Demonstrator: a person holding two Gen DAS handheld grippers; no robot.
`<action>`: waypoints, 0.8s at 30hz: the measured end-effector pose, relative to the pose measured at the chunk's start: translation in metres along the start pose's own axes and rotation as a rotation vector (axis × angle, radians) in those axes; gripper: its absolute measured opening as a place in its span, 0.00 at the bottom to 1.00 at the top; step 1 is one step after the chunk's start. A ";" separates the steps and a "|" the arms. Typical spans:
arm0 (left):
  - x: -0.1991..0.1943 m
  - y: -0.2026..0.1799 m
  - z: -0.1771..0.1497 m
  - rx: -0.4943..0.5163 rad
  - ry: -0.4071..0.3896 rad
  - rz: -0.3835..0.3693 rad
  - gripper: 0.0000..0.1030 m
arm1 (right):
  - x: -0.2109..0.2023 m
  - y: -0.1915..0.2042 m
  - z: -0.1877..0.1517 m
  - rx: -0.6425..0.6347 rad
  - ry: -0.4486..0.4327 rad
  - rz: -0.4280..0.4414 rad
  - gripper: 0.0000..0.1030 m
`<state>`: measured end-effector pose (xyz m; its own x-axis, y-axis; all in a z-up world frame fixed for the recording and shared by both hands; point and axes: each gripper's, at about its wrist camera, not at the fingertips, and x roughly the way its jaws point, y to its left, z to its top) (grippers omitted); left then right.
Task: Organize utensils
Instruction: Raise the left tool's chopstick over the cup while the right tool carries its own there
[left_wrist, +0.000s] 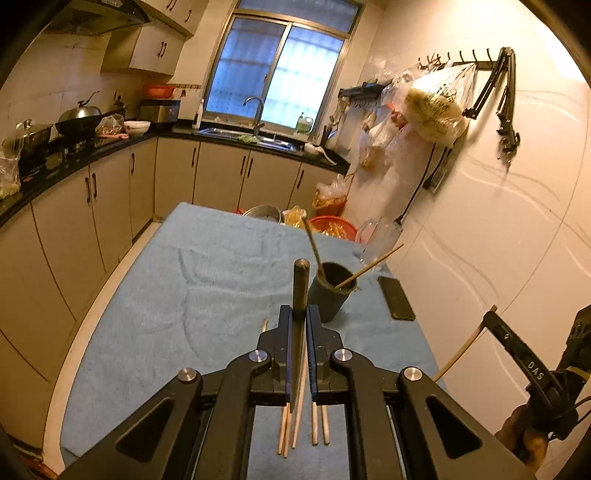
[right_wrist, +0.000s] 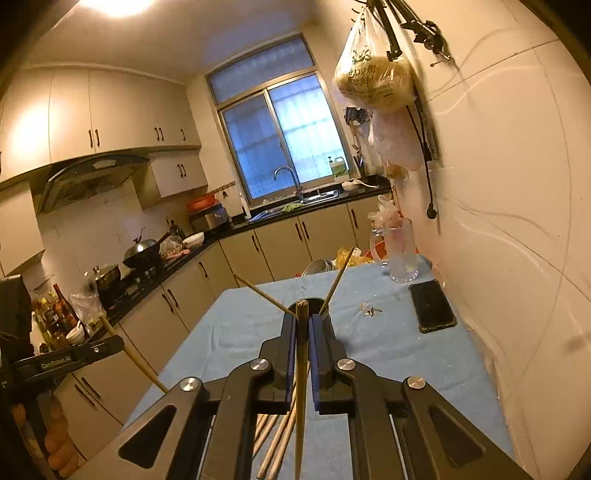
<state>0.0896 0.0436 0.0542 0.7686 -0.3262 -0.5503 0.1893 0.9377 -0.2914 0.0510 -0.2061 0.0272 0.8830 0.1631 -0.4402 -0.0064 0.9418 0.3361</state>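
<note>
Kitchen cabinets and a window over a sink (left_wrist: 258, 136) fill the background, and a worktop (left_wrist: 207, 273) covered in pale blue cloth carries the things. Between the narrowly parted fingers of the left gripper (left_wrist: 300, 314) a single chopstick (left_wrist: 300, 295) is pinched, its dark end rising past the fingertips. Just beyond and a little right of those fingers stands a dark cup (left_wrist: 332, 295) with two chopsticks leaning out of it, one left and one right. Under the left fingers, several loose chopsticks (left_wrist: 301, 424) lie flat on the cloth. A black phone (left_wrist: 396, 298) lies right of the cup, and a clear glass mug (left_wrist: 380, 236) stands farther off beyond it. The right gripper (right_wrist: 303, 321) is likewise closed to a narrow gap on one chopstick (right_wrist: 301, 369), which runs up between the fingers with its tip showing against the cup's mouth (right_wrist: 312, 304) straight ahead. More loose chopsticks (right_wrist: 273, 439) lie beneath the right fingers. From the right wrist view the phone (right_wrist: 431, 305) sits ahead to the right, the mug (right_wrist: 400, 254) beyond it near the wall.
</note>
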 end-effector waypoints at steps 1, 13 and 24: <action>0.000 -0.001 0.003 0.000 -0.004 -0.004 0.07 | 0.000 -0.001 0.002 0.006 -0.006 0.002 0.08; 0.025 -0.017 0.048 -0.014 -0.068 -0.015 0.07 | 0.018 -0.019 0.037 0.057 -0.081 -0.008 0.08; 0.070 -0.036 0.095 -0.011 -0.116 -0.037 0.07 | 0.066 -0.022 0.090 0.060 -0.159 0.006 0.08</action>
<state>0.1950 -0.0014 0.1001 0.8267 -0.3441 -0.4450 0.2130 0.9237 -0.3186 0.1518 -0.2424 0.0663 0.9461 0.1153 -0.3026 0.0122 0.9211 0.3892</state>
